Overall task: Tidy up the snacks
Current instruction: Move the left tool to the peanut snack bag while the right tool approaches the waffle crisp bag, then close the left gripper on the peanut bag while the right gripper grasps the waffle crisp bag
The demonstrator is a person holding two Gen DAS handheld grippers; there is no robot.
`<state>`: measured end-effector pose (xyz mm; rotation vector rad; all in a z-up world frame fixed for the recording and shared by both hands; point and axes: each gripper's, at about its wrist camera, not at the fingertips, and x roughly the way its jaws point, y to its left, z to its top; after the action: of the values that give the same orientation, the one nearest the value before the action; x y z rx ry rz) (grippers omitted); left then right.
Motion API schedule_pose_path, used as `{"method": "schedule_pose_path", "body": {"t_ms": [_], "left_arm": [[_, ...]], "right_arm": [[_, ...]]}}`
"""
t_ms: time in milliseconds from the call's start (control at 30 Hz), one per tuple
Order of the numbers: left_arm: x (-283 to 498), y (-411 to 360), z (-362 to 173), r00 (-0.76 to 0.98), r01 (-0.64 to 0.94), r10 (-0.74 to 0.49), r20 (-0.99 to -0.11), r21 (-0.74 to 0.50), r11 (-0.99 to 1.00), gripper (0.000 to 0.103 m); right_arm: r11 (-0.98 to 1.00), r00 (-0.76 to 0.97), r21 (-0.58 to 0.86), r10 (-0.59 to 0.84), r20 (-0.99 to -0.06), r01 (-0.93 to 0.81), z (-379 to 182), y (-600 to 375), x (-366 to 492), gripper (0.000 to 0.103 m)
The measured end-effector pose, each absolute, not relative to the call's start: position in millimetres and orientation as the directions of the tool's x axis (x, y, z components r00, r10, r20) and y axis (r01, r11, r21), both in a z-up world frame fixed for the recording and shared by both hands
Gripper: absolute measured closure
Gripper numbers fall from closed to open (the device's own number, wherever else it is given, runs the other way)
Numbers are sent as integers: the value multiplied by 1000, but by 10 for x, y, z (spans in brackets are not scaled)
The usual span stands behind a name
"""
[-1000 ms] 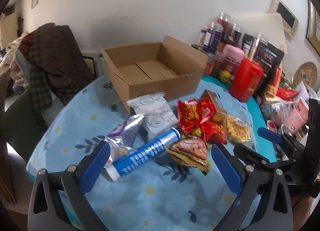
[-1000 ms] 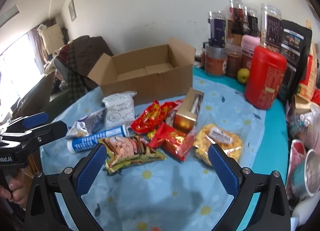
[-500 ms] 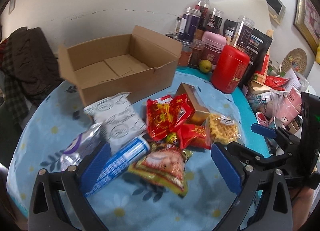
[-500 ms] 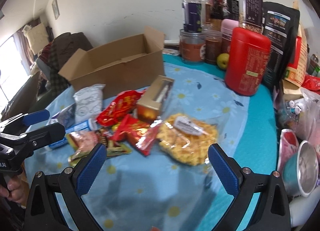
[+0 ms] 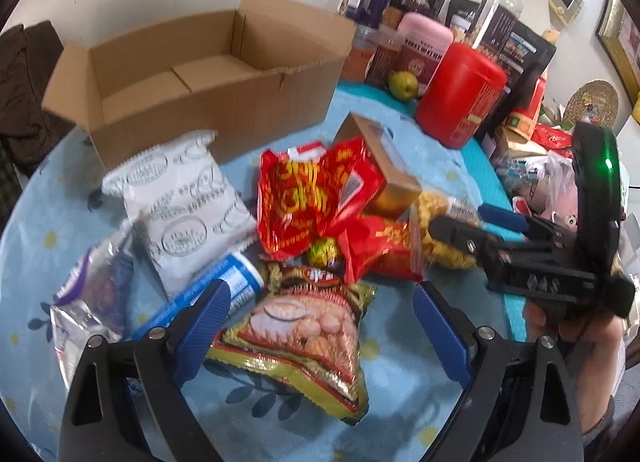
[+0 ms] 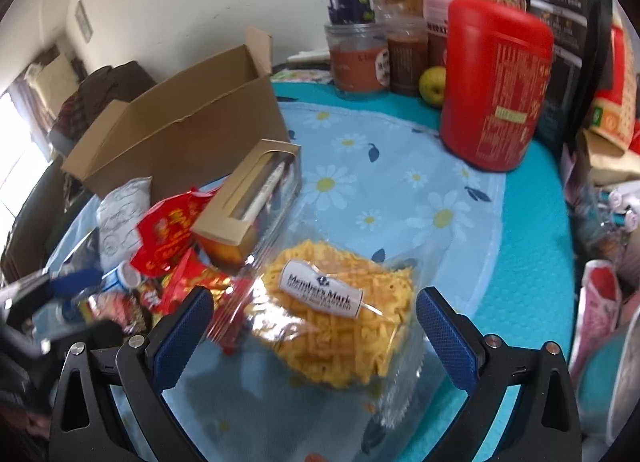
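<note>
Gold-and-green foil snack packet [image 5: 304, 338] lies flat on the blue daisy-print tablecloth [image 5: 36, 222], framed by my left gripper [image 5: 320, 326] — jaws wide, just been closing a little, pads not touching it. Just beyond it the heap: red crinkly packets [image 5: 304, 194], a white pillow pack [image 5: 180, 206], a blue tube [image 5: 224, 286]. My right gripper [image 6: 314, 330] gapes wide around the clear bag of yellow crisps [image 6: 340, 314], no contact. The open brown cardboard box [image 5: 208, 94] stands behind the heap.

Snack-strewn table [image 5: 400, 374], daisy cloth [image 6: 384, 182]
</note>
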<state>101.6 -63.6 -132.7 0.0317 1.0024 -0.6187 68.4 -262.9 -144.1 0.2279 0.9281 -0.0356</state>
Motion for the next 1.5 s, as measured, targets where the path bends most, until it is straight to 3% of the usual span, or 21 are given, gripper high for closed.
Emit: {"method": "schedule_pose_path", "body": {"t_ms": [133,267,433,600,800,967,1233,1300,1367,1500], "left_arm": [[976,-643,-1421,364,501,-460,-810,-246,830,9],[995,-711,-1528,337,495,-431,-837,-232,838,26],[1045,-706,-1594,340,473,-427,-838,-240,848,29],[1047,-695,-1612,356,470,-433,-828,-242,849,39],[984,-639,-1577,362,478,-430,-827,-231,848,41],[901,-601,-1549,359,481,-435,-826,-236,844,41],[709,-545,-1507,364,488,-448,-817,-242,839,41],[697,-540,-1506,370,485,-447,-814,-241,840,41],[693,-532,-1502,374,482,-450,-811,-244,841,41],[705,-550,-1509,378,484,-444,-813,-235,843,41]], "right_arm": [[982,577,103,-7,-817,158,-1505,-2563,791,0],[986,572,45,-55,-819,158,-1539,-2519,828,0],[985,564,26,-77,-822,173,-1557,-2544,791,0],[981,562,33,-83,-823,193,-1573,-2591,706,0],[981,557,49,-66,-828,188,-1593,-2593,637,1],[990,573,53,-30,-819,128,-1587,-2503,461,11],[994,581,66,4,-814,87,-1590,-2406,194,15],[993,606,78,10,-795,86,-1539,-2408,126,14],[993,628,76,2,-778,91,-1487,-2412,96,0],[993,638,80,4,-770,90,-1430,-2438,145,0]]}}
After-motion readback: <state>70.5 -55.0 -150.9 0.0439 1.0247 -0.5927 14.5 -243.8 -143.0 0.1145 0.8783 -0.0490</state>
